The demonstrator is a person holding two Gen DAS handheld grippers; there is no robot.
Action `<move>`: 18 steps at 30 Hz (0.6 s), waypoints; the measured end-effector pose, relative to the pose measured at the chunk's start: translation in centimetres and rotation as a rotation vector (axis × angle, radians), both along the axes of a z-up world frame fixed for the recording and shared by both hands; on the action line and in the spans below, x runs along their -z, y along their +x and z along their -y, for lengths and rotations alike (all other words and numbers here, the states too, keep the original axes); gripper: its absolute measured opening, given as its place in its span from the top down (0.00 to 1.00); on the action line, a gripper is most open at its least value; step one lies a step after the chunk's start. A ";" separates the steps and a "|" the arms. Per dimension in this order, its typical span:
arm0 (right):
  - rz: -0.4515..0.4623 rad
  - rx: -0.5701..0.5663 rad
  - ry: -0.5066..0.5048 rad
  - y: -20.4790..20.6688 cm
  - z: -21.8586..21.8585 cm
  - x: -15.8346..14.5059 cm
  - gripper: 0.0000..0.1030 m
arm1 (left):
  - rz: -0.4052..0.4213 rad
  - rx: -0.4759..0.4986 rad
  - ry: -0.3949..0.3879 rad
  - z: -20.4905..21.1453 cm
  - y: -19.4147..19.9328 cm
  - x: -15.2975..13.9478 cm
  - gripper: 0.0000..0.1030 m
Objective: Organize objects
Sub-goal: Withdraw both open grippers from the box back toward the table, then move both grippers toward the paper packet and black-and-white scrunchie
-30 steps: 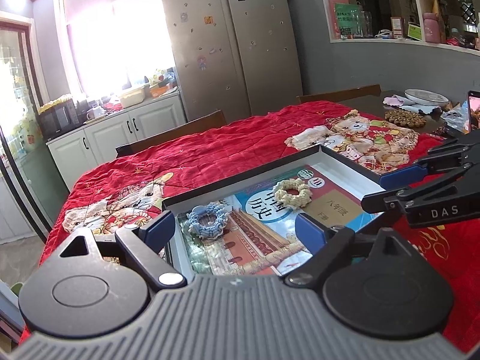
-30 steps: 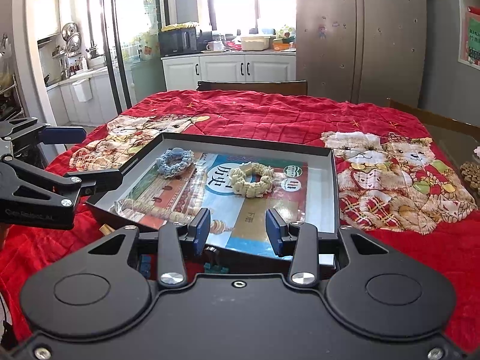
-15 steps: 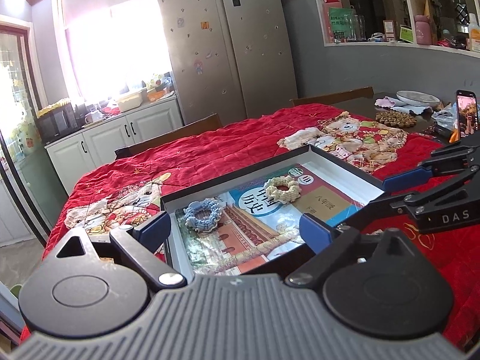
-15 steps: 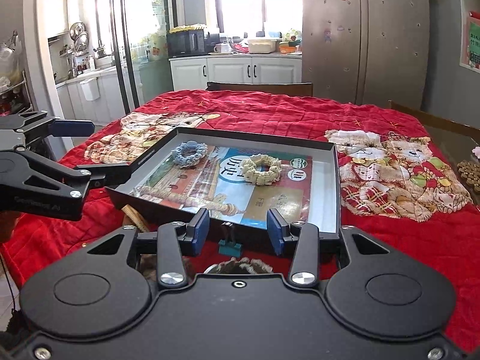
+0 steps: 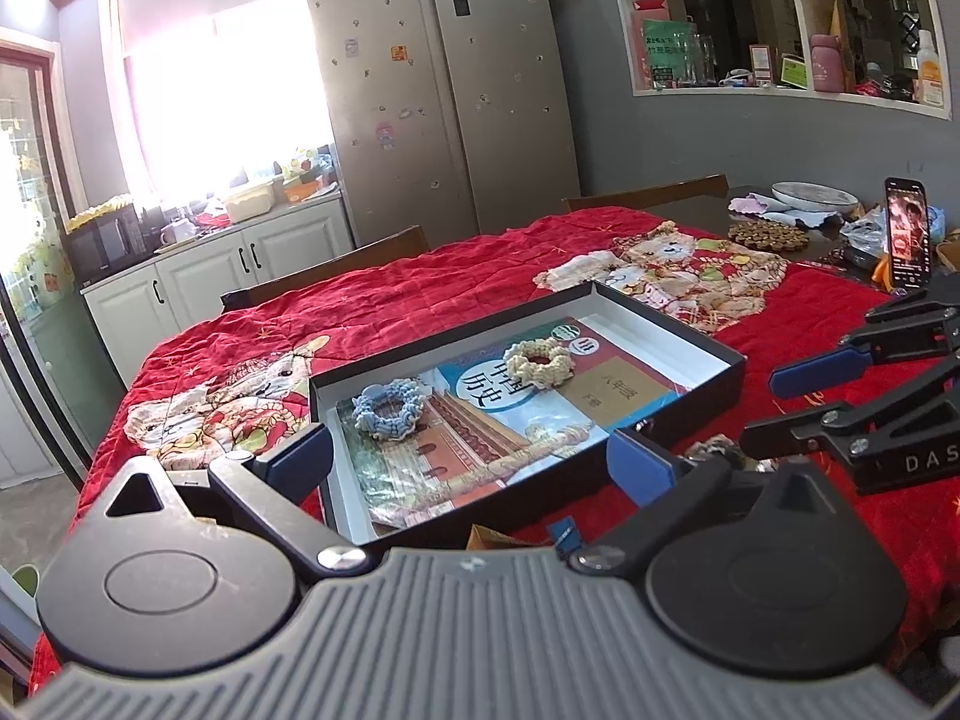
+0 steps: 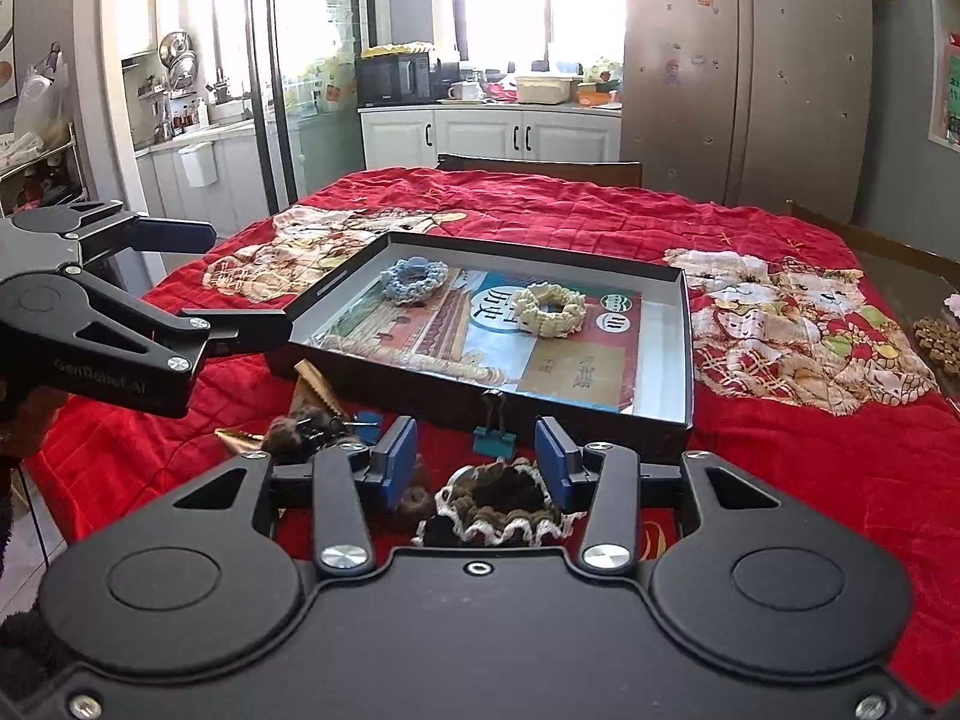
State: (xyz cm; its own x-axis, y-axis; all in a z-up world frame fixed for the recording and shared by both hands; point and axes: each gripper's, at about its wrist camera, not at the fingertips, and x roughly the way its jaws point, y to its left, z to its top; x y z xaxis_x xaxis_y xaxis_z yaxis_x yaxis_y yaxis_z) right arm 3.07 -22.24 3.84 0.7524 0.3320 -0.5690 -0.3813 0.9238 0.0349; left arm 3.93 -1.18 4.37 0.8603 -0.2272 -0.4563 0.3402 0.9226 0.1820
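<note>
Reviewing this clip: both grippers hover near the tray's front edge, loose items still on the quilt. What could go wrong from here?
1. The right gripper is open over the brown scrunchie, with a teal binder clip just ahead; closing could catch both.
2. The left gripper, jaws opening, hovers at the tray wall and might nudge it.

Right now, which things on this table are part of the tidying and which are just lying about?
Part of the job:
black tray
book inside it
blue scrunchie
cream scrunchie
brown scrunchie
teal binder clip

Just lying about:
phone
plate
beaded mat
</note>
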 end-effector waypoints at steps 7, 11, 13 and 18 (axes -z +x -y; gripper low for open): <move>-0.006 0.001 -0.019 -0.9 0.0 0.7 0.59 | -0.013 -0.009 -0.003 -0.5 -0.8 0.4 0.01; -0.010 -0.003 -0.020 -1.4 0.0 0.9 0.59 | -0.029 -0.011 -0.008 -0.7 -1.1 0.8 0.01; -0.004 -0.001 -0.030 -1.7 -0.1 1.0 0.59 | -0.034 -0.009 -0.006 -0.7 -1.3 0.9 0.01; -0.003 -0.003 -0.028 -2.2 -0.1 1.4 0.59 | -0.045 -0.011 -0.001 -0.8 -1.7 1.3 0.01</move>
State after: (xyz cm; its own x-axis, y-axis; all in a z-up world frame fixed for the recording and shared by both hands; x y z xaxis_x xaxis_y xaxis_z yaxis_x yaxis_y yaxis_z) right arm 0.88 -22.10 2.45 0.7496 0.3184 -0.5803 -0.3840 0.9233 0.0106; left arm 2.25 -0.37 3.07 0.8415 -0.2183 -0.4943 0.3376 0.9266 0.1656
